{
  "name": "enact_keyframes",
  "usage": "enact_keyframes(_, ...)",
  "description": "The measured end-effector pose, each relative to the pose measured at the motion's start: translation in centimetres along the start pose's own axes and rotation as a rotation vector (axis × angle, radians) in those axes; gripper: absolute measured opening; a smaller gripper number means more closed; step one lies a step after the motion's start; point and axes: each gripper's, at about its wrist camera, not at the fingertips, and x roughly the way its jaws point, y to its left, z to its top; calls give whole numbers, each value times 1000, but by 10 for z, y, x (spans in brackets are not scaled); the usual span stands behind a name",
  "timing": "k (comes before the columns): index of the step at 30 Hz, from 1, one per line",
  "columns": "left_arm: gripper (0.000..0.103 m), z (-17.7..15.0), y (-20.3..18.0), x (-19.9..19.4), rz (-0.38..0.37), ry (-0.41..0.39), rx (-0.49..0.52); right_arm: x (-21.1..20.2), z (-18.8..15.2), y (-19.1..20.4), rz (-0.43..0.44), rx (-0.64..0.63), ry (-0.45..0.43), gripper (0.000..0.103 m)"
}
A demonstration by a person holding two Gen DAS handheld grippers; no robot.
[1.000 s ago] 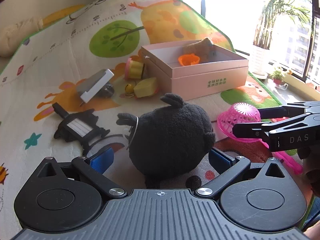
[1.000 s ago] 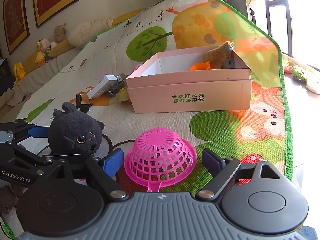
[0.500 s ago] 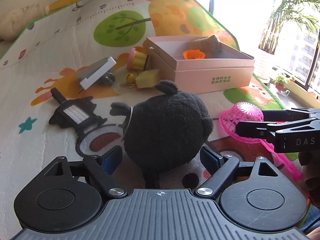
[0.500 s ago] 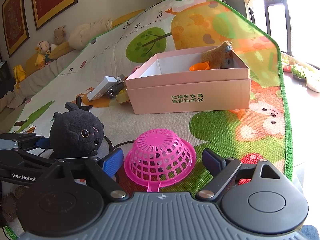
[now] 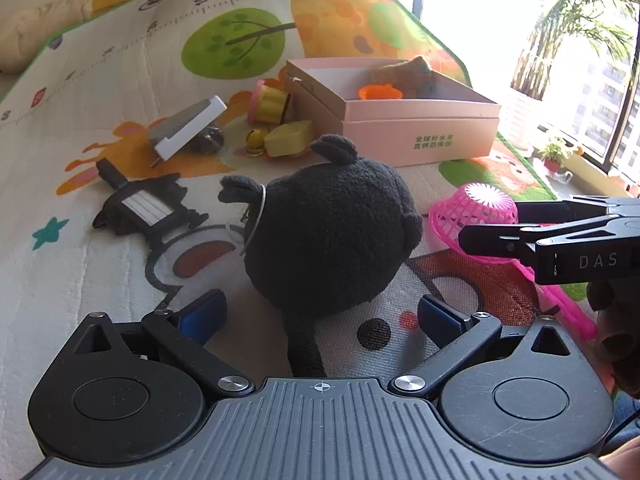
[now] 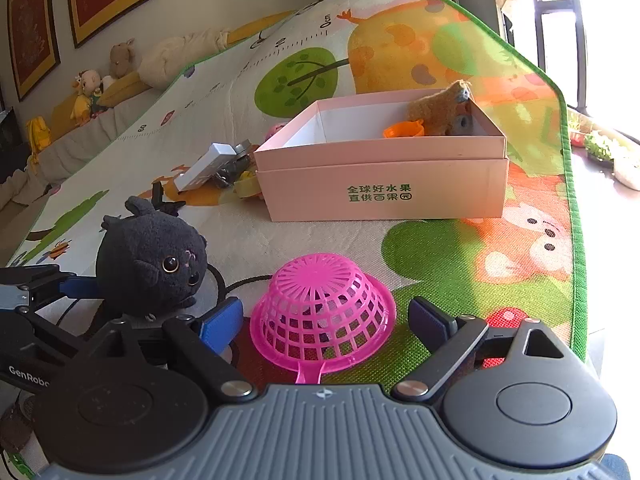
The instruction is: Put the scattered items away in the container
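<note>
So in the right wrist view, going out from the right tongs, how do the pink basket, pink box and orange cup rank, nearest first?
1. Pink basket: upside down on the mat, between the open right tongs.
2. Pink box: farther up the mat, straight ahead.
3. Orange cup: inside the box, toward its back right.
</note>
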Motion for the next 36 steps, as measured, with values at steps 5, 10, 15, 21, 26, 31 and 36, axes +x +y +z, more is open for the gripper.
enact_keyframes(5, 103, -2, 2, -2, -8, -9, -10, 4, 2, 5, -6, -32, 25, 95)
enact_keyframes(10, 103, -3, -1, -2, 9, -17, -1, 9, 4, 13, -18, -91, 64, 102)
enact_keyframes(15, 103, -4, 0, -3, 4, -24, -5, 4, 2, 16, -69, -145, 58, 102)
enact_keyframes(21, 103, -5, 0, -3, 3, -32, -11, -22, -3, 5, -71, -172, 20, 102)
enact_keyframes(26, 103, -5, 2, -4, -5, -40, -25, -17, 2, 9, -28, -196, 47, 102)
enact_keyframes(31, 103, -6, 2, -5, -2, -42, -26, 7, 8, 11, -32, -195, 90, 102)
enact_keyframes(36, 103, -5, 3, -7, 1, -44, -31, 5, 6, 16, 6, -216, 105, 83)
